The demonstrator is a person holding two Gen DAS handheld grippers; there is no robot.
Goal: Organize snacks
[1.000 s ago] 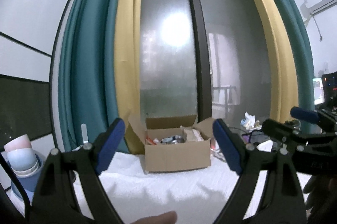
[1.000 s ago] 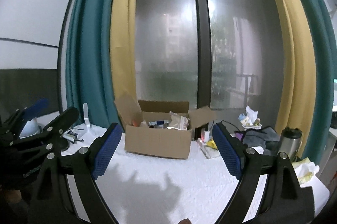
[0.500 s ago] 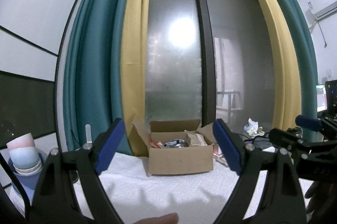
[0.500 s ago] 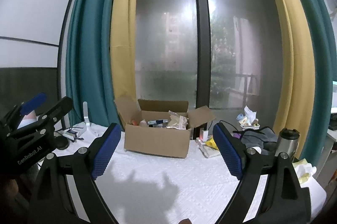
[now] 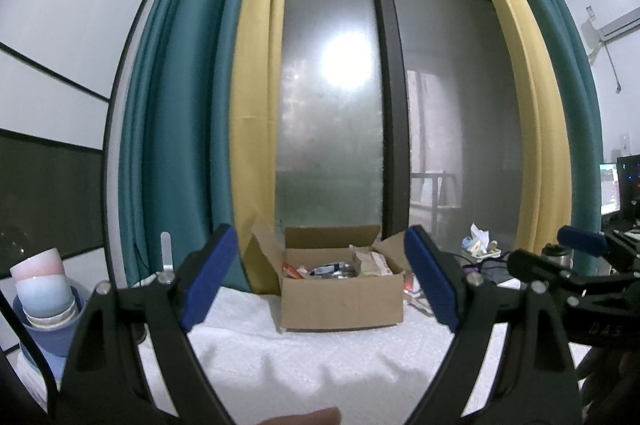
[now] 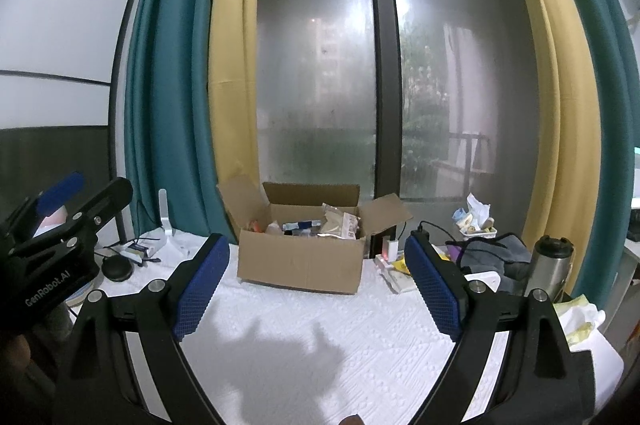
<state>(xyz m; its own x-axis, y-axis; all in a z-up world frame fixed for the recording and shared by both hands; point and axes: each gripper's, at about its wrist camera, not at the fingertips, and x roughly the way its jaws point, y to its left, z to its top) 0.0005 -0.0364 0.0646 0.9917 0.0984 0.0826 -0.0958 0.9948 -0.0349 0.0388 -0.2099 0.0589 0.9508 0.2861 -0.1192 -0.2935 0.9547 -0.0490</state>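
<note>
An open cardboard box (image 6: 301, 263) stands at the far middle of the worktop (image 6: 320, 337), which is spread with a white textured cloth. Its four flaps are folded outward, and snack packets (image 6: 338, 223) sit heaped inside, some poking above the rim.

The right gripper (image 6: 316, 289) hovers over the near part of the cloth with its jaws spread wide and nothing between them. In the right wrist view the box sits beyond the blue pads, in the gap between them and slightly left of centre, well apart from both fingertips. The shadow of the gripper falls on the bare cloth nearer than the box.

The left gripper (image 5: 322, 283) also has its jaws wide and holds nothing. From its own camera the box (image 5: 342, 295) appears straight ahead between the two pads, farther off, with the packets (image 5: 354, 265) visible over the front wall.

Each gripper shows in the other's view: the left one at the left edge of the right wrist picture, the right one at the right edge of the left wrist picture, both level with each other and near the front of the worktop.

To the right of the box lie a steel flask (image 6: 550, 265), a dark bundle with a cable (image 6: 494, 251) and a small tray of wrappers (image 6: 474, 221). At the far left stand stacked cups (image 5: 46, 289).
</note>
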